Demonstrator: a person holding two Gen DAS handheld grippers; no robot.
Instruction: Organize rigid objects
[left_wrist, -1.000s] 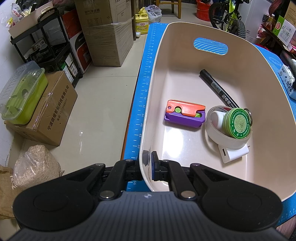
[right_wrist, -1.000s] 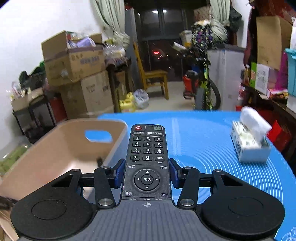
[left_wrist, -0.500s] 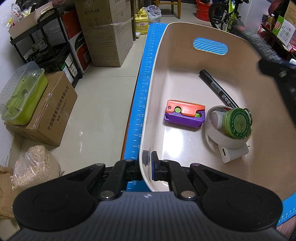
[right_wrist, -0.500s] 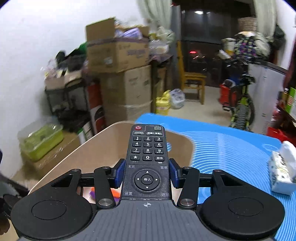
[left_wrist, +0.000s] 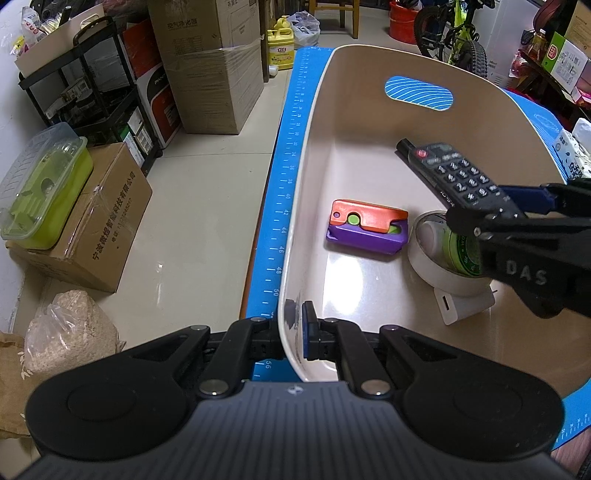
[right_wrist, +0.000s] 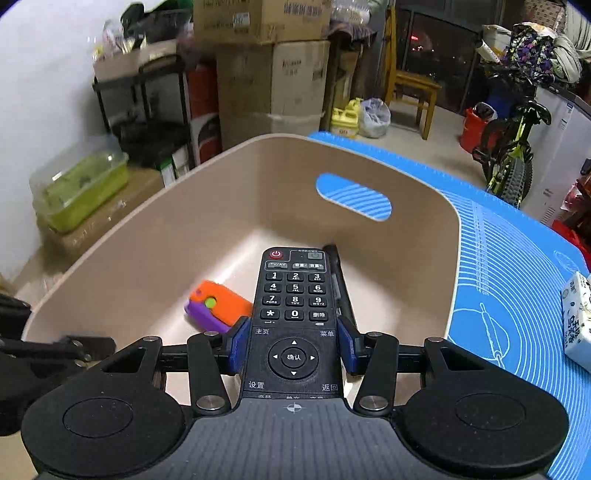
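A beige bin (left_wrist: 317, 122) sits on a blue mat. My left gripper (left_wrist: 293, 328) is shut on the bin's near rim. My right gripper (right_wrist: 293, 345) is shut on a black remote (right_wrist: 293, 295) and holds it over the inside of the bin (right_wrist: 177, 229); it also shows in the left wrist view (left_wrist: 517, 206) with the remote (left_wrist: 458, 177). In the bin lie an orange and purple toy (left_wrist: 365, 229), a tape roll (left_wrist: 439, 258) around a green tin, a white adapter (left_wrist: 461, 306), and a black marker (right_wrist: 341, 288) partly hidden by the remote.
A tissue pack (right_wrist: 576, 317) stands on the blue mat (right_wrist: 517, 288) to the right of the bin. On the floor to the left are cardboard boxes (left_wrist: 85, 229), a green lidded container (left_wrist: 40, 184), a black shelf rack (left_wrist: 92, 92) and a sack (left_wrist: 70, 332).
My right gripper has carried the remote left and down over the bin, and it now shows in the left wrist view. My left gripper has stayed on the rim.
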